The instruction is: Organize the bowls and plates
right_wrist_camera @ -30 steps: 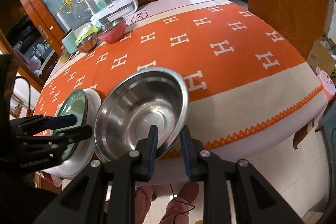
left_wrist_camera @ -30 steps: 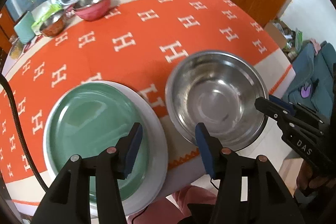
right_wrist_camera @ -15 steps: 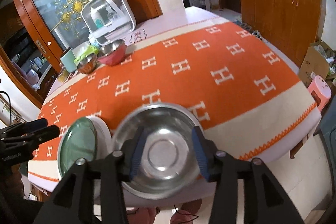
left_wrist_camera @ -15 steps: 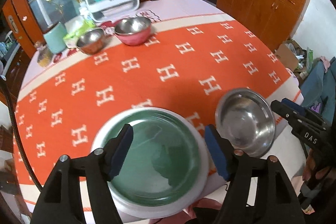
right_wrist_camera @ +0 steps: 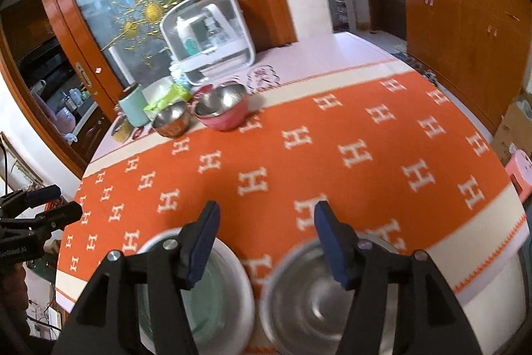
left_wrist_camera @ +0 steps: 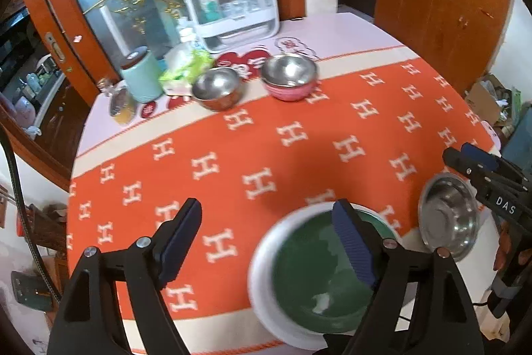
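Green round plate (left_wrist_camera: 319, 268) is seen nested on a wider white round plate (left_wrist_camera: 262, 258), at the near edge of the round table w/ orange H-patterned cloth (left_wrist_camera: 266, 152). Large shiny steel bowl (left_wrist_camera: 447, 215) is set just beside the plates, to their right, also at the near edge; whether they touch can't be told from the blurred right wrist view.

Left gripper (left_wrist_camera: 266, 242) is held above the cloth, its 2 blue-padded fingers wide apart and opening further, nothing btwn them; 1 pad overlaps the green plate in view only. Right gripper (right_wrist_camera: 266, 245) is held above the gap btwn the plates (right_wrist_camera: 232, 281) and the large steel bowl (right_wrist_camera: 316, 305), fingers apart and opening, nothing gripped.

At the far edge, a pink bowl w/ steel lining (left_wrist_camera: 288, 77) and a small steel bowl (left_wrist_camera: 216, 88) are placed side by side, near a mint cylindrical canister (left_wrist_camera: 141, 77) and a white clear-fronted storage case (left_wrist_camera: 232, 2).
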The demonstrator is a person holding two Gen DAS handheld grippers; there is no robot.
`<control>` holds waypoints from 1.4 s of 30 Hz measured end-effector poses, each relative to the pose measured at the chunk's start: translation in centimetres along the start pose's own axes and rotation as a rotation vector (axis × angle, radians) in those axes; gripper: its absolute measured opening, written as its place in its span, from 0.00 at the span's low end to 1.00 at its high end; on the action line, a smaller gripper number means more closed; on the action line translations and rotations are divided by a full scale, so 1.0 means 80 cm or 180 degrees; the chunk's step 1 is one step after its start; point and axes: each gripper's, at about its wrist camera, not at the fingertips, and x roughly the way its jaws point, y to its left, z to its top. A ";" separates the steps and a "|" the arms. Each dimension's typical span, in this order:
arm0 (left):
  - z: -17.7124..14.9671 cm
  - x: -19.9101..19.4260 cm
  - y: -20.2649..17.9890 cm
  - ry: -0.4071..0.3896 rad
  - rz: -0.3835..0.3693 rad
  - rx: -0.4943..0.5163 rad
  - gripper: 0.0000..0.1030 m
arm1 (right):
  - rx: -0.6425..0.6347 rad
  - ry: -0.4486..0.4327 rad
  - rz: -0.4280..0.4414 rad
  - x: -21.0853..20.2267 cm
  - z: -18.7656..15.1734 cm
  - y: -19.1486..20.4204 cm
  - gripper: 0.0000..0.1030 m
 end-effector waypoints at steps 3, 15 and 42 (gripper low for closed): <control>0.011 0.005 0.031 0.0108 0.0038 -0.0007 0.78 | -0.0039 -0.0012 0.0061 0.014 0.018 0.023 0.58; 0.062 0.046 0.129 0.0312 0.0162 -0.0008 0.78 | -0.0219 -0.0033 0.0130 0.076 0.089 0.103 0.58; 0.201 0.182 0.086 0.0195 -0.0829 -0.0267 0.78 | 0.0135 -0.0180 -0.0191 0.171 0.220 0.064 0.58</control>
